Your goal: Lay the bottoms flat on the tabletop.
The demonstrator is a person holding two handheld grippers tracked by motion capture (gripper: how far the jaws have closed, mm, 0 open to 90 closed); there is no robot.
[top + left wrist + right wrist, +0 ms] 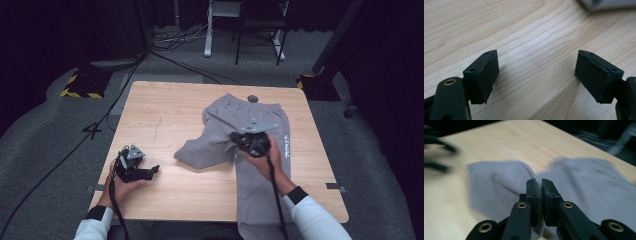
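Two grippers: both black, two-jawed, one in each of the person's hands.
Writing: small white lettering runs down one leg of the grey sweatpants (250,150), too small to read.
Fabric: soft grey knit, gathered elastic waistband at the far end, one leg folded across into a rumpled wedge.
Lie of the pants: on the pale wooden table (165,115), right of centre; long axis runs from the far edge toward the person, one leg hanging over the near edge.
Right gripper (541,185): jaws pressed together, pinching a fold of grey cloth at the crotch area.
Left gripper (536,75): jaws wide apart, nothing between them, low over bare wood grain, well apart from the pants.
Table mark: small dark round spot (252,98) by the waistband.
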